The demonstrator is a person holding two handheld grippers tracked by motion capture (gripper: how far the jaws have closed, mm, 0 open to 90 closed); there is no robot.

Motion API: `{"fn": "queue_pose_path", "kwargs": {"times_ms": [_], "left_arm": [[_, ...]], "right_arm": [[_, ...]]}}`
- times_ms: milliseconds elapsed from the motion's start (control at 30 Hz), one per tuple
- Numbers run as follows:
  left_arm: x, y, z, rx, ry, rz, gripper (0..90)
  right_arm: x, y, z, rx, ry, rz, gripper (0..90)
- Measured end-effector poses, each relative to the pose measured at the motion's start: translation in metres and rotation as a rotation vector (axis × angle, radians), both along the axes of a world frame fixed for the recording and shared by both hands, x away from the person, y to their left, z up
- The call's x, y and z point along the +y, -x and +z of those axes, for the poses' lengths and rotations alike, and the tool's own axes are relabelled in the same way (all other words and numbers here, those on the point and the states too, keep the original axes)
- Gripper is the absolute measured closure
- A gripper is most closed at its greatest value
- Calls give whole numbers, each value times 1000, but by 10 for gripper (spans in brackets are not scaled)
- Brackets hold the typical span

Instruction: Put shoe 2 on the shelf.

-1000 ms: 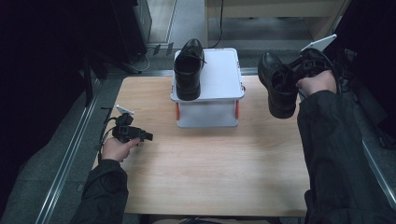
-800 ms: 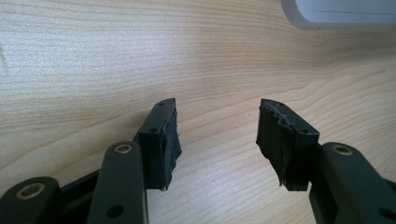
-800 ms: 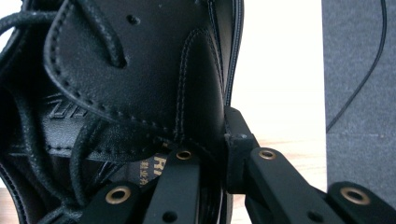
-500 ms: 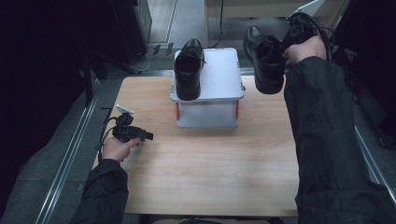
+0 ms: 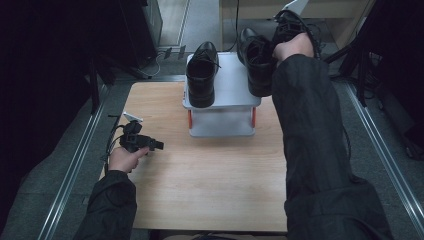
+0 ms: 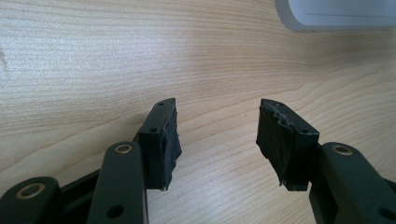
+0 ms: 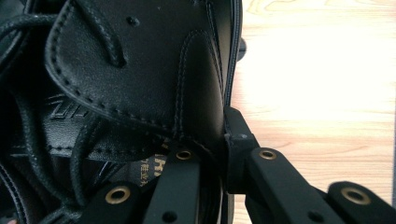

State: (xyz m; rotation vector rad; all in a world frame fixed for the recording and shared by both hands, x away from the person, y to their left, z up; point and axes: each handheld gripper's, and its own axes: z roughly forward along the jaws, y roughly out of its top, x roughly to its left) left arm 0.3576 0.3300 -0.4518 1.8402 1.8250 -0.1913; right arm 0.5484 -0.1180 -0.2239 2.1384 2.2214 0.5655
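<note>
Right gripper (image 7: 219,154): clamped on second shoe's (image 5: 257,60) side wall, far right.
Stand (image 5: 227,87): free spot just left, below shoe.
Left gripper (image 6: 217,140): wide, empty, near left.

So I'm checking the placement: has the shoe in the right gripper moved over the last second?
Yes. The held shoe went from off the white stand's right side, leftward and away from the person, to over its top, beside the other shoe.

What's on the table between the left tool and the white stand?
Nothing: in the high view, bare wood separates the left tool from the stand. The left gripper view shows the same.
</note>
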Motion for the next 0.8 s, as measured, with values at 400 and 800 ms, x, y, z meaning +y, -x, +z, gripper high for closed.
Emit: {"fn": "queue_pose_path", "kwargs": {"times_ms": [400, 800], "left_arm": [[5, 0, 2, -5, 9, 9, 476], [4, -1, 1, -1, 5, 10, 476]], "right_arm": [[52, -5, -28, 36, 18, 51, 864], [58, 4, -37, 49, -12, 75, 837]]}}
